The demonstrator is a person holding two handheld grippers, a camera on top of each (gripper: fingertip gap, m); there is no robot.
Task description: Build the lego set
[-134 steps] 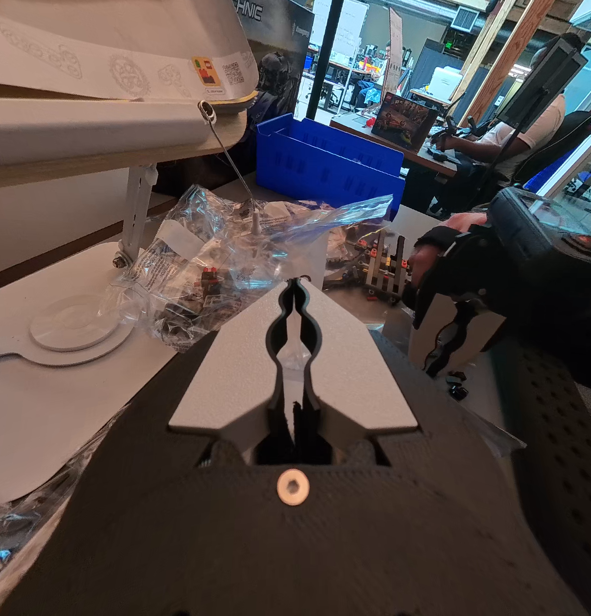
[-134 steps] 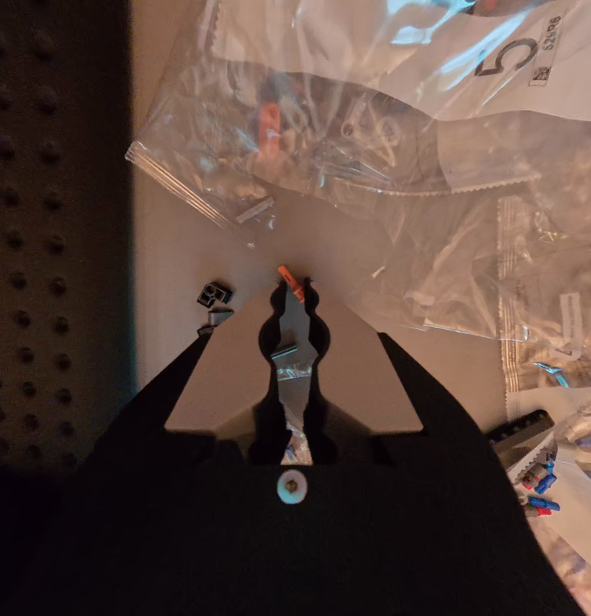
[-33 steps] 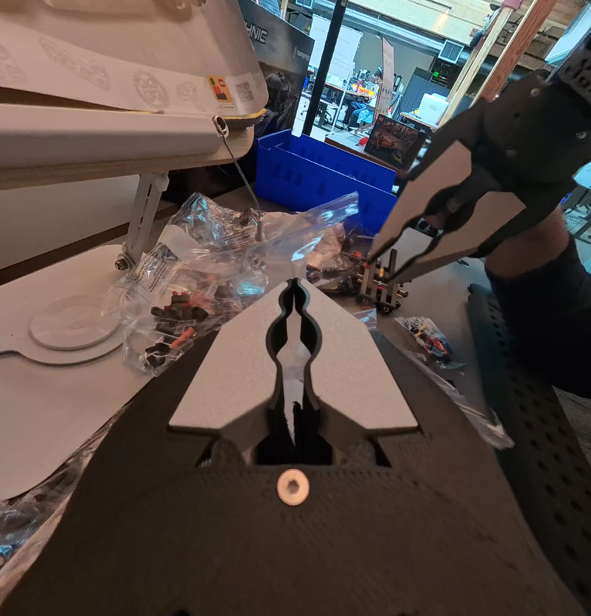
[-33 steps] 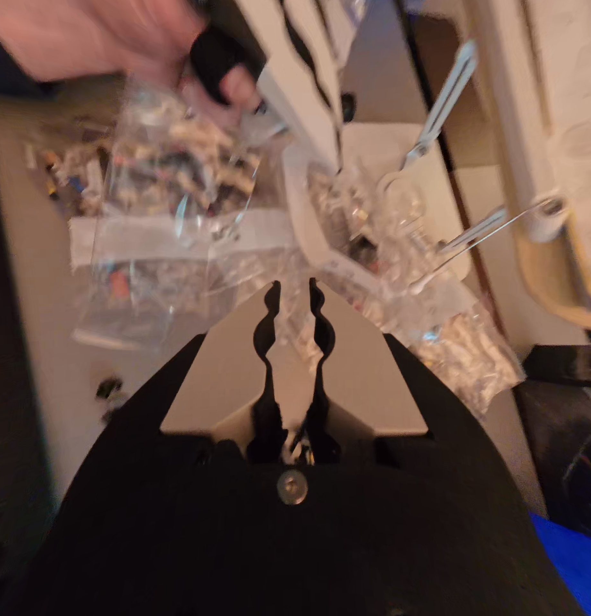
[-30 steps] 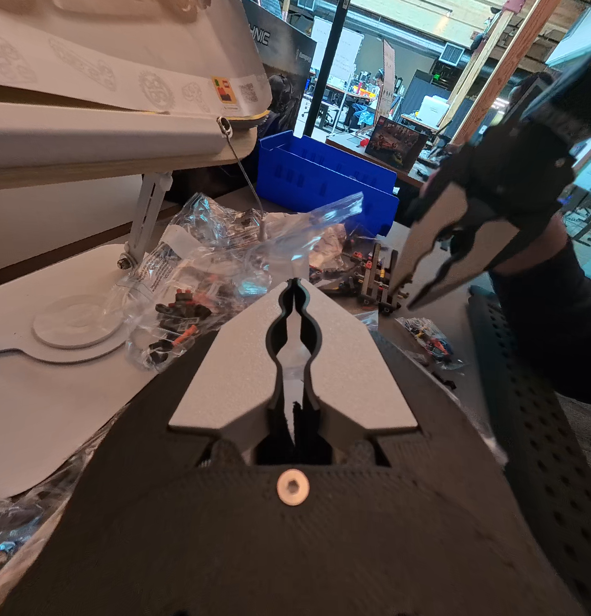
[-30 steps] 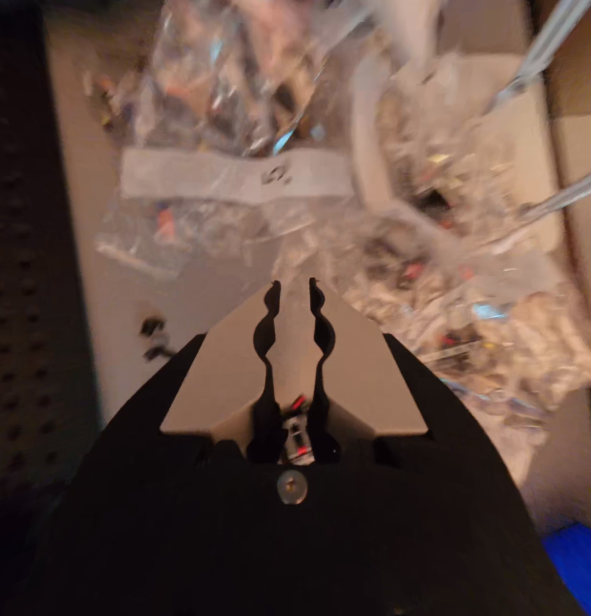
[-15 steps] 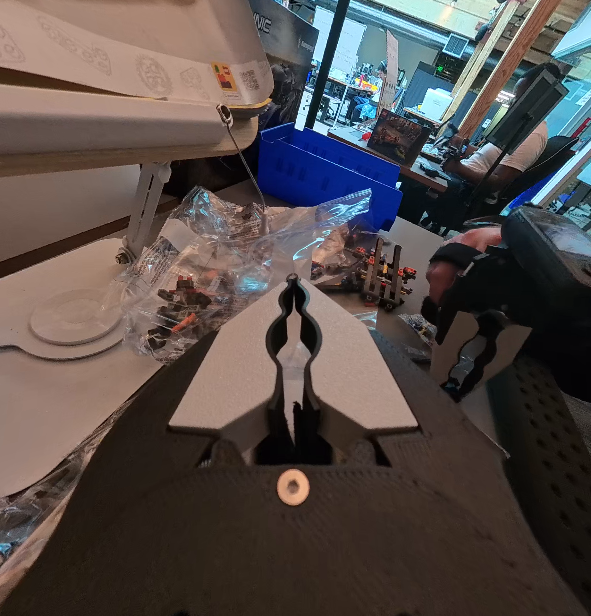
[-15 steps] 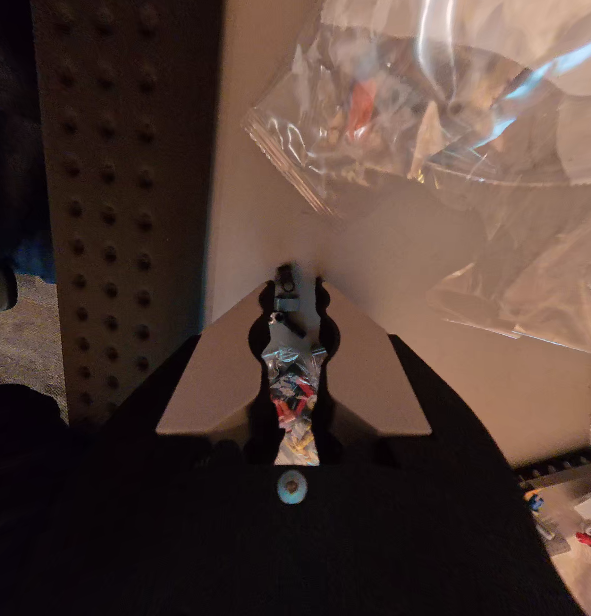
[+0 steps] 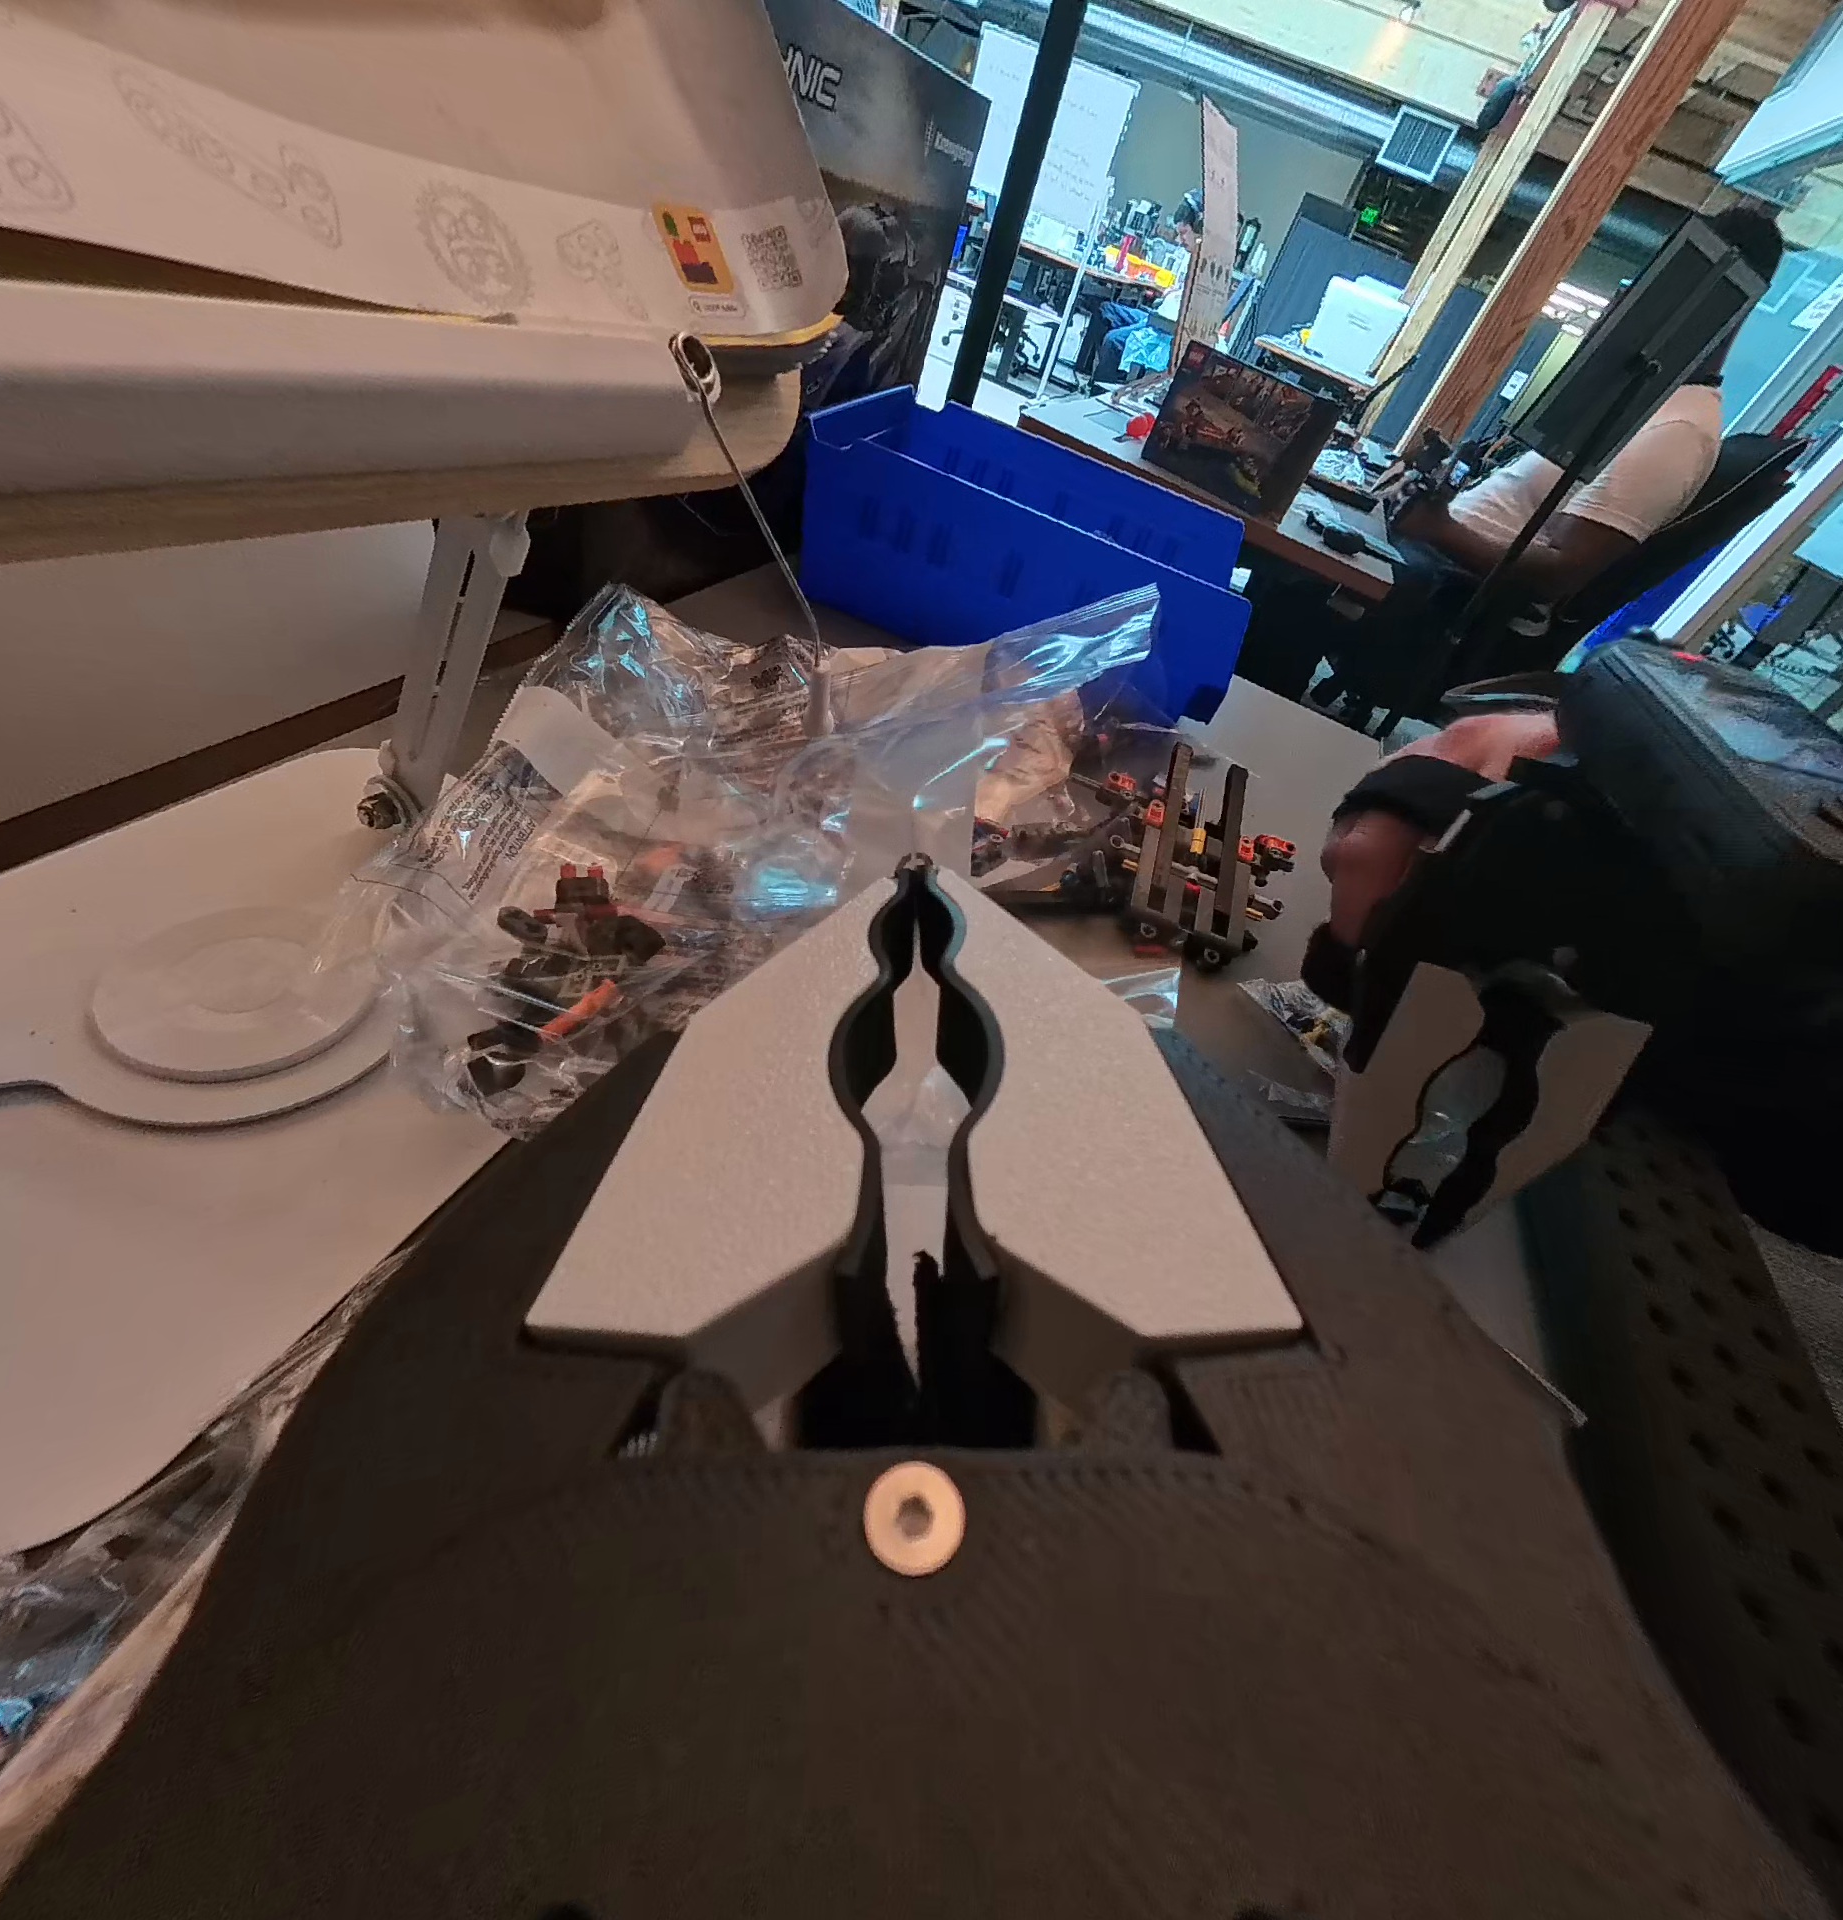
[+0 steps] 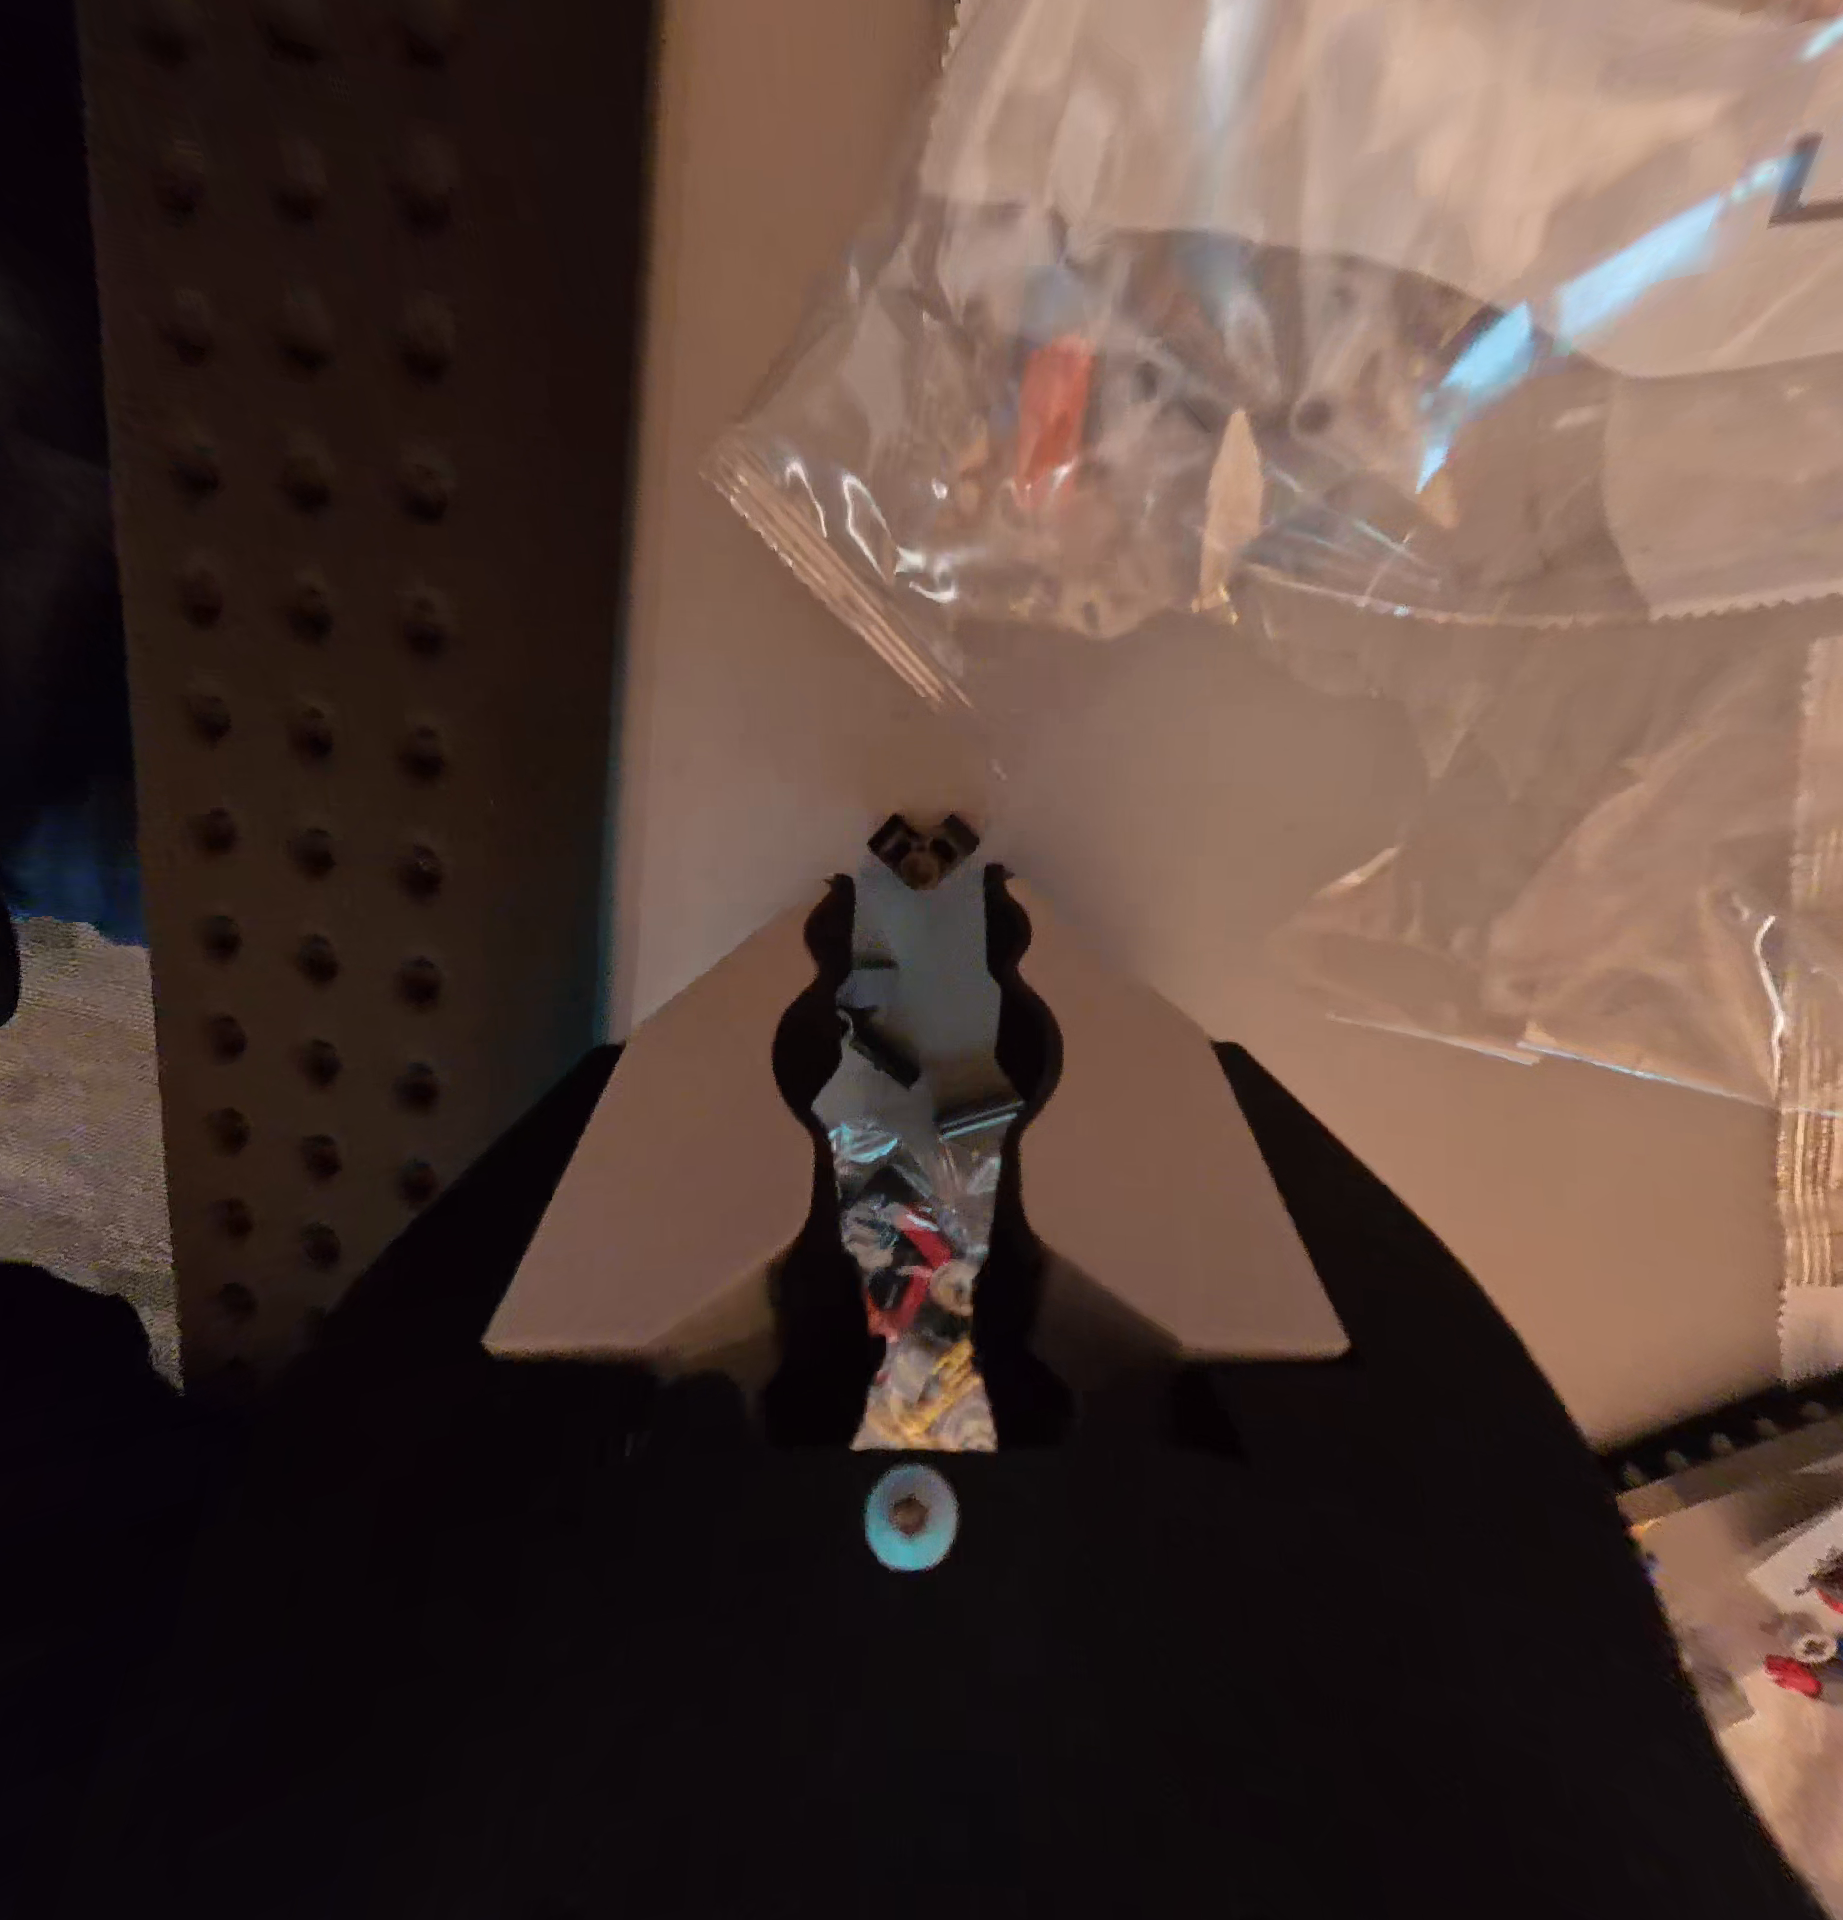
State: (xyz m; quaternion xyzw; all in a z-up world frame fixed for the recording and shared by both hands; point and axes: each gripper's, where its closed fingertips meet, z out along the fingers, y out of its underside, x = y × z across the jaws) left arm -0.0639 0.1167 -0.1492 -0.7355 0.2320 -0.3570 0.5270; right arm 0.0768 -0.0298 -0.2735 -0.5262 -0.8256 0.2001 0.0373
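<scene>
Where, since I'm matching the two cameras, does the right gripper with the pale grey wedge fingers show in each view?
Left wrist view: right gripper at the right edge, mid-height, tips down over the table.
Right wrist view: its own, bottom centre, open.
Shared landmark: the black dotted mat beside it.

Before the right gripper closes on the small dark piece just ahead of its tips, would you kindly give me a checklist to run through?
1. Right gripper open: ok.
2. Small dark piece in line with the gap: ok, but it lies just beyond the tips, not between them.
3. Piece apart from the clear bag: ok, bare table between them.
4. Gap free of other parts: not ok, loose dark bits lie under it.
5. Left gripper out of the way: ok, shut and apart from the right one.
6. Depth of tips above the table: cannot tell.
</scene>
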